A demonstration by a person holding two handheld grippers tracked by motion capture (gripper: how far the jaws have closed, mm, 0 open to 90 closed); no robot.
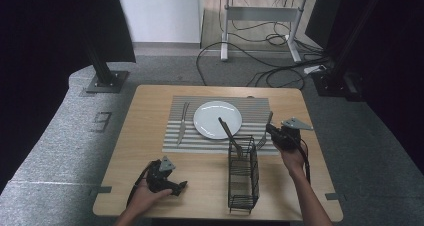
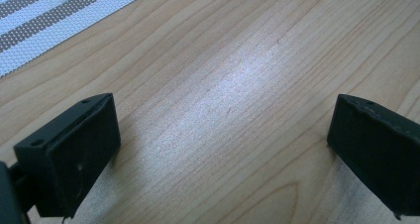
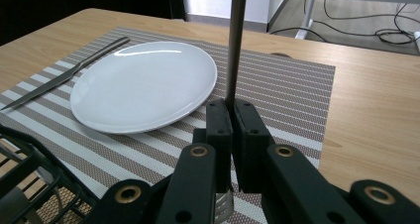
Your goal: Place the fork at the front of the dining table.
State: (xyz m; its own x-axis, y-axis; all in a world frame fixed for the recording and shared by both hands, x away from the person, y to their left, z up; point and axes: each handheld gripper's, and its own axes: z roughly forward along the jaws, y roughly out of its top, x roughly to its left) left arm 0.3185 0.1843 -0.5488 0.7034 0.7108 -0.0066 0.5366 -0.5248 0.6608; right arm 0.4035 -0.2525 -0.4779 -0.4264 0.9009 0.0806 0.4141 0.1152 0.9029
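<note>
We are setting the table around the plate (image 1: 217, 119). A knife (image 1: 182, 123) already lies just left of it. Our right gripper (image 1: 272, 131) pinches a fork (image 1: 266, 130) right of the plate; another utensil (image 1: 228, 131) waits in the basket (image 1: 243, 178). Our left gripper (image 1: 179, 187) rests spread, empty.

The high view looks forward and down over the whole wooden table (image 1: 150, 136). The right gripper view sits low, close to the white plate (image 3: 143, 85), shared with the high view; the left gripper view hovers close above bare tabletop.
</note>
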